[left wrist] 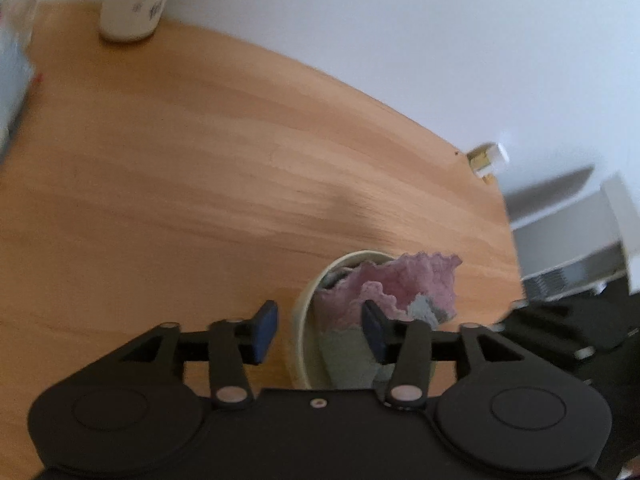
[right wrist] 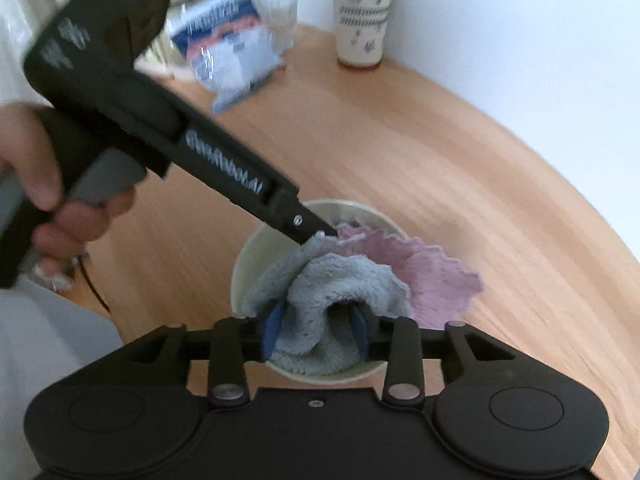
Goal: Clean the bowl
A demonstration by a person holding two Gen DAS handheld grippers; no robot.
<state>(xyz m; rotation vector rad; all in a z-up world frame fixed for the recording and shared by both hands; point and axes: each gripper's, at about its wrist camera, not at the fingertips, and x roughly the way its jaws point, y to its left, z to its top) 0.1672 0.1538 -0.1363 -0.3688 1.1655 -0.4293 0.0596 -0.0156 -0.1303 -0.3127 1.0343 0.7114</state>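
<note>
A pale cream bowl (left wrist: 301,312) (right wrist: 256,248) stands on the wooden table, stuffed with a fluffy cloth (left wrist: 400,280) (right wrist: 332,280) that is grey-blue on one side and pink on the other. The pink part spills over the bowl's right rim. My left gripper (left wrist: 320,332) is open, its blue pads straddling the bowl's left rim without touching it; in the right wrist view its tip (right wrist: 320,234) reaches over the bowl's far side. My right gripper (right wrist: 316,332) hangs over the bowl's near side, jaws apart, with the grey-blue cloth bunched loosely between the pads.
A patterned white cup (left wrist: 128,8) (right wrist: 362,20) stands at the table's far edge by the white wall. A crinkly plastic package (right wrist: 232,52) lies at the back left. A person's hand (right wrist: 44,200) holds the left gripper's handle. The table's right edge (left wrist: 508,216) is near the bowl.
</note>
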